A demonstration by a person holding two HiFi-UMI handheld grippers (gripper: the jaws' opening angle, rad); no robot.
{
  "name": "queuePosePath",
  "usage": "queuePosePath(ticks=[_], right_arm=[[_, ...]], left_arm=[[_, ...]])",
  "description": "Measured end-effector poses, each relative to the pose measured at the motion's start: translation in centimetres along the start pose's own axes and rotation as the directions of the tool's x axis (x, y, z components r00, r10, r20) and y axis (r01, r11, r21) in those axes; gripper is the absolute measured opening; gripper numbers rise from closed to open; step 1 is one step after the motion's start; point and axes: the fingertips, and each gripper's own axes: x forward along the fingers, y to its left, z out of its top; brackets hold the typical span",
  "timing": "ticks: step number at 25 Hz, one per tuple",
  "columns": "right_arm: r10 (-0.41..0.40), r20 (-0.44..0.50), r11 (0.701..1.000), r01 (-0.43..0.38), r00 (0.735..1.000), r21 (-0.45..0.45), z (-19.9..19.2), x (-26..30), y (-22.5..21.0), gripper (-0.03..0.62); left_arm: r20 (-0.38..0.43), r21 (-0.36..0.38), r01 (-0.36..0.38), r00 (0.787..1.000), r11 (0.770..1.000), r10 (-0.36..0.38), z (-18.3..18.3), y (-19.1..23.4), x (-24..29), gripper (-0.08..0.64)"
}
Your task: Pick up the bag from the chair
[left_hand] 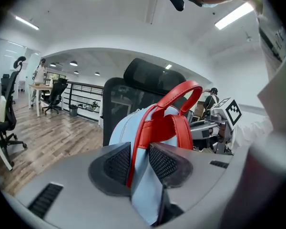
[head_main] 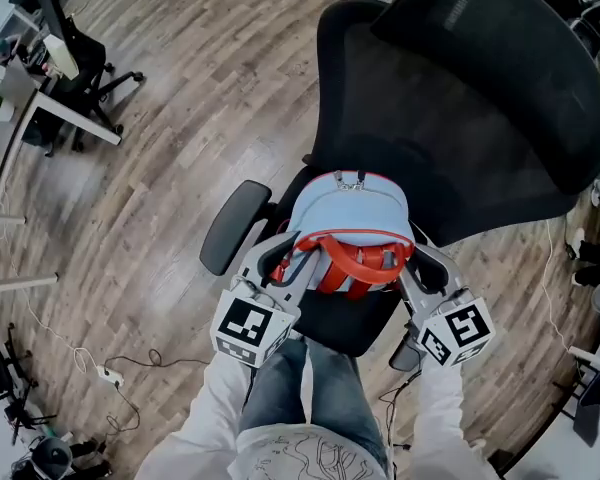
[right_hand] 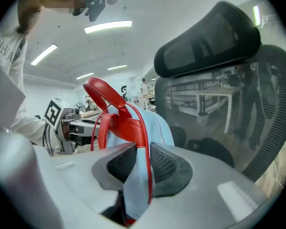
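Observation:
A light blue backpack [head_main: 350, 216] with red straps [head_main: 358, 258] hangs in front of the black office chair [head_main: 470, 118], over its seat. My left gripper [head_main: 292, 258] is shut on the bag's left edge, pinching blue fabric and a red strap [left_hand: 139, 142] between its pads. My right gripper [head_main: 408, 263] is shut on the bag's right edge, with fabric and red trim [right_hand: 142, 151] between its pads. The red top handle [left_hand: 183, 93] arches above the bag. In each gripper view the other gripper's marker cube [left_hand: 232, 111] [right_hand: 55, 112] shows behind the bag.
The chair's armrest [head_main: 232, 226] juts out at the left, its mesh back [right_hand: 238, 109] rises right behind the bag. Wooden floor [head_main: 160, 168] surrounds the chair. A desk with another chair [head_main: 65, 68] stands far left. Cables [head_main: 110, 373] lie on the floor.

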Motion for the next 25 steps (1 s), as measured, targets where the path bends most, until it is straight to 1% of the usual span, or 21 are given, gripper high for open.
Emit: queuePosePath(ticks=[8, 15, 20, 25], right_arm=[[-0.054, 0.094, 0.998, 0.055, 0.994, -0.014, 5.9, -4.6, 3.6, 0.097], [-0.105, 0.171, 0.992, 0.115, 0.980, -0.051, 11.0, -8.6, 6.7, 0.097], [-0.129, 0.209, 0.987, 0.146, 0.970, -0.070, 13.6, -10.9, 8.8, 0.097], [-0.158, 0.260, 0.982, 0.179, 0.952, -0.057, 15.3, -12.7, 9.5, 0.098]], left_arm=[[0.060, 0.073, 0.007, 0.998, 0.997, -0.011, 6.4, -2.4, -4.9, 0.117], [0.146, 0.119, 0.003, 0.989, 0.993, -0.021, 11.8, -4.6, -9.1, 0.118], [0.185, 0.115, -0.007, 0.983, 0.993, -0.015, 14.1, -5.7, -11.7, 0.120], [0.227, 0.162, 0.004, 0.973, 0.987, -0.042, 16.9, -6.9, -12.9, 0.121]])
